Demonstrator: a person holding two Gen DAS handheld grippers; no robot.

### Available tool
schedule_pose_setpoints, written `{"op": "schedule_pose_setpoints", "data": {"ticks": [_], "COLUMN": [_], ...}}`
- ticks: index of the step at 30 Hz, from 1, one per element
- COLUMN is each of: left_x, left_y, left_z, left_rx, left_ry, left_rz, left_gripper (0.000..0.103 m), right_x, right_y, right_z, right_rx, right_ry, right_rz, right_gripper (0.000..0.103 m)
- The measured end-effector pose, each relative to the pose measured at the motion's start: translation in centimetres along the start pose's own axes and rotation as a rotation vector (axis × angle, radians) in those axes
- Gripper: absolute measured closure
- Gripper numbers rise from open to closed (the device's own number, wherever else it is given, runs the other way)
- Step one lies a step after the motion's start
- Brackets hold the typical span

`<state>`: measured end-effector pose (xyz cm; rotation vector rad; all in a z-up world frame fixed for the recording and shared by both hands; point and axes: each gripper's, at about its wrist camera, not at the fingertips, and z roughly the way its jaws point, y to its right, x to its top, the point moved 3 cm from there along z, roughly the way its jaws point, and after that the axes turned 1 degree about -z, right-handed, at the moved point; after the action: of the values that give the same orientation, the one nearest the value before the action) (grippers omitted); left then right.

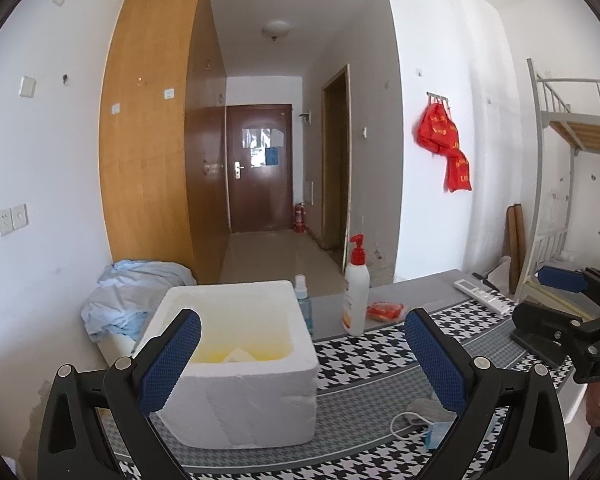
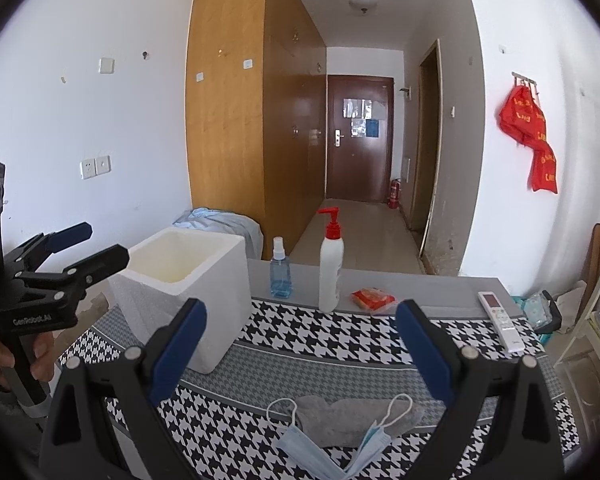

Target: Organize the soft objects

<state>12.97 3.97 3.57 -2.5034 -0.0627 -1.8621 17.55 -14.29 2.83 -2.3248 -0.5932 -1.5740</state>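
A grey soft cloth (image 2: pixel 352 420) lies on the houndstooth mat, with a blue face mask (image 2: pixel 320 454) draped over its near side. My right gripper (image 2: pixel 300 352) is open and empty just above and behind them. A white foam box (image 1: pixel 236 360) stands open on the mat; a pale item lies inside it. My left gripper (image 1: pixel 302 360) is open and empty, right in front of the box. The cloth and mask also show in the left wrist view (image 1: pixel 424 416) at lower right. The box also shows in the right wrist view (image 2: pixel 184 292).
A blue spray bottle (image 2: pixel 281 268), a white pump bottle (image 2: pixel 331 268), a red packet (image 2: pixel 374 300) and a white remote (image 2: pixel 500 326) stand along the table's (image 2: pixel 420 292) far edge. Crumpled blue fabric (image 1: pixel 128 296) lies behind the box. A bunk bed (image 1: pixel 572 132) stands right.
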Motion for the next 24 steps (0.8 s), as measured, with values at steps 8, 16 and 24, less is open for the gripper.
{"op": "schedule_pose_setpoints", "data": {"ticks": [8,16,24], "left_x": [-0.6,-1.3,-2.1], "left_y": [1.1,2.3,3.5], "left_z": [-0.6,-0.9,-1.3], "left_rx": [-0.02,-0.038,-0.059], "left_ry": [0.003,0.01,0.019], "left_rz": [-0.007,-0.004,0.004], "left_gripper": [0.001,0.001,0.001], "right_x": [-0.9,-1.8,-2.8], "right_y": [1.0,1.7,1.5], "right_z": [-0.9,-1.8,-2.6], "right_rx": [-0.008,-0.025,-0.031], "right_ry": [0.004,0.004,0.023], "right_rz": [0.018,0.027,0.01], "right_gripper": [0.006,0.006,0.006]}}
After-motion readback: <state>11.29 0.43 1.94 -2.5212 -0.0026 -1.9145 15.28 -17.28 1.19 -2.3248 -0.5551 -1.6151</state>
